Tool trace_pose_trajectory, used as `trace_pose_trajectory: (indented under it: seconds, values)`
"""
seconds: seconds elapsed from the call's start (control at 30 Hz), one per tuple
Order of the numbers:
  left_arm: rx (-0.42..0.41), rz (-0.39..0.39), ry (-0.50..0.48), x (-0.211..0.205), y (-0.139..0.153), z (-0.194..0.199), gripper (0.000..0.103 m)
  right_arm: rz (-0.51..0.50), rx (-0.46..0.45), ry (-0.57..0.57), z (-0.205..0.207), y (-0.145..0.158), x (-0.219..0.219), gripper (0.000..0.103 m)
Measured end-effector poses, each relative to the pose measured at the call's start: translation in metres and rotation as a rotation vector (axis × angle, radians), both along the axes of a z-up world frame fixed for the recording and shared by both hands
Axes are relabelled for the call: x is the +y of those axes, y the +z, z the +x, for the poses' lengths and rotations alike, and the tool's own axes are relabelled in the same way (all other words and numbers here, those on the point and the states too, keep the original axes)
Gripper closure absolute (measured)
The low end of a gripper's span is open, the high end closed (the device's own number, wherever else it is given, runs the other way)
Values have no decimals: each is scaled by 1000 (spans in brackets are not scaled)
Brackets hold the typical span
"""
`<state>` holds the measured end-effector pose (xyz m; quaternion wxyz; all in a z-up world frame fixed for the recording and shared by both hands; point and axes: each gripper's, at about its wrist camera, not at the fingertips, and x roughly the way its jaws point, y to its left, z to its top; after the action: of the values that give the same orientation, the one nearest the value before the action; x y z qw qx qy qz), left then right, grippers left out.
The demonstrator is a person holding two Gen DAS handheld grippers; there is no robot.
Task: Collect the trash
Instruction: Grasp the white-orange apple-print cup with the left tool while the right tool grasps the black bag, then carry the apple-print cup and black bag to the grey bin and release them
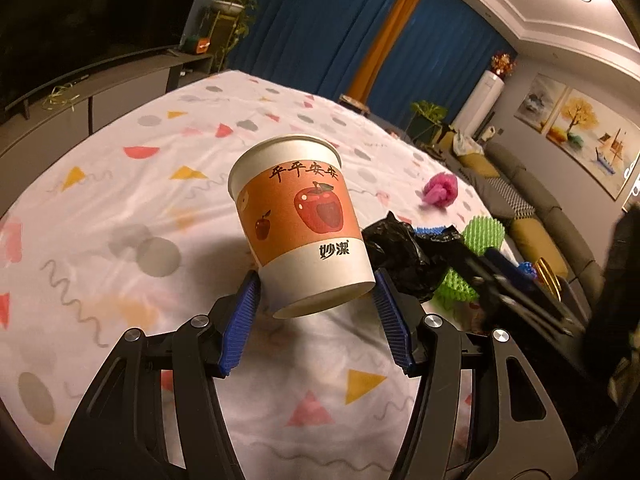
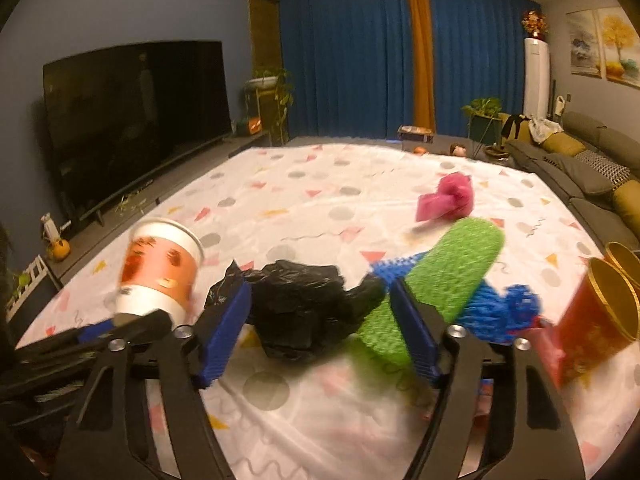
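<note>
A paper cup [image 1: 298, 220] with an orange apple band is tipped between the blue pads of my left gripper [image 1: 316, 296], which is shut on its base; it also shows at the left of the right wrist view, cup [image 2: 160, 272]. A crumpled black plastic bag [image 2: 304, 312] lies on the patterned tablecloth [image 2: 320, 200] between the fingers of my right gripper [image 2: 320, 322]. The left pad [image 2: 226, 328] is against the bag, the right pad [image 2: 414, 332] is at its far end, and the bag looks unsqueezed. In the left wrist view the black bag [image 1: 396, 252] sits just right of the cup.
A green foam net [image 2: 440, 280] and a blue foam net [image 2: 500, 308] lie right of the bag, a pink bag [image 2: 446, 198] further back. Red gold-rimmed cups [image 2: 596, 320] stand at the right edge. A television [image 2: 136, 120] is beyond the table's left side, a sofa [image 2: 580, 172] on the right.
</note>
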<state>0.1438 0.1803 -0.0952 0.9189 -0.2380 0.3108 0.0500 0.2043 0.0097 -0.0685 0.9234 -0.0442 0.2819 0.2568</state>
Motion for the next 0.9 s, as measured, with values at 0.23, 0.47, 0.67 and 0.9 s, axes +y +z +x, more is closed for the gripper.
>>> trace_pose_trajectory:
  seconds: [0.23,0.47,0.67,0.9]
  values:
    - [-25,0,0,8,4,-11,46,-14,60,48,9,-8,11,80]
    - [-29,10,-4,8,5,-17,46,10,40,61,-3,-4,7,92]
    - [-54,33,-7,5,14,-25,46,63,-15,59,-31,16,-14,92]
    - [-81,49,-30,-9,27,-35,46,117,-76,59,-67,39,-45,92]
